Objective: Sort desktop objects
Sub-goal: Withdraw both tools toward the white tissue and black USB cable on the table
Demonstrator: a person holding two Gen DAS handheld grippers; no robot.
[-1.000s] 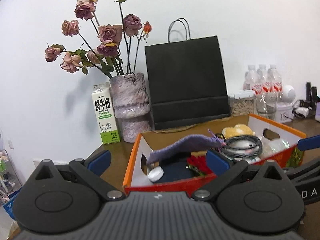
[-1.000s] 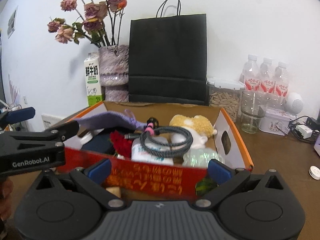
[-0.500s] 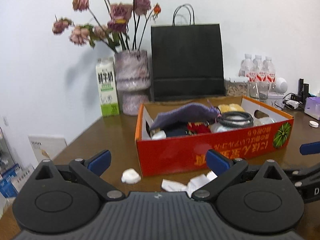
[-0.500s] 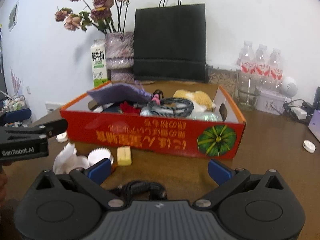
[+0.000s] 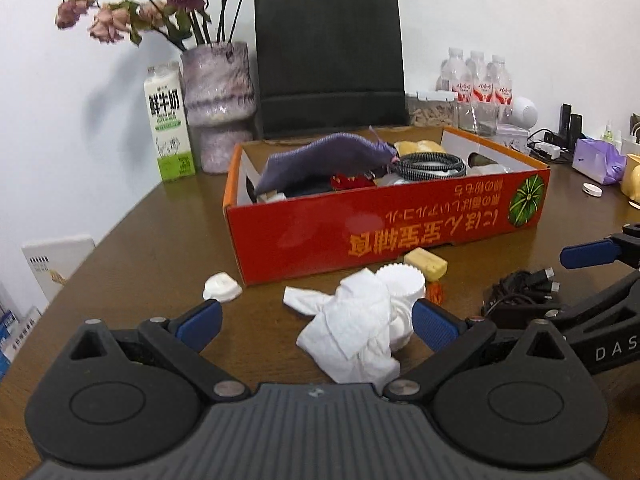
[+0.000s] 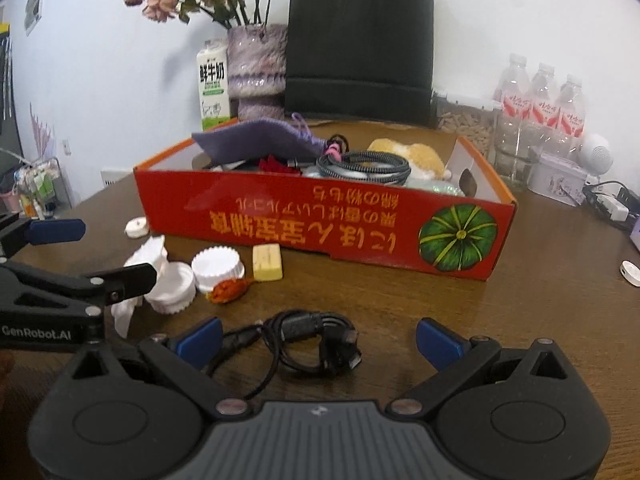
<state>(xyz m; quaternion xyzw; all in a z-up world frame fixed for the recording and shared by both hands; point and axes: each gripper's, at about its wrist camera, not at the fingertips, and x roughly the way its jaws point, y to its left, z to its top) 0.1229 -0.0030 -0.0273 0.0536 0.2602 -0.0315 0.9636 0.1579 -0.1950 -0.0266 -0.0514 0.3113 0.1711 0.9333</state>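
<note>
The left gripper (image 5: 316,322) is held open over a crumpled tissue (image 5: 352,332); the right gripper (image 6: 318,336) is spread wide over a black cable (image 6: 308,338). Both lie on the table (image 6: 520,320) before the red box (image 6: 320,220).

Flower heads (image 5: 108,28) — cropped at top

Black tool (image 5: 316,322), blue pads (image 5: 199,320), silver screws.

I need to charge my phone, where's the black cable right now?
The black cable lies coiled on the table, in front of the red box, between the open right gripper's fingers.
</note>
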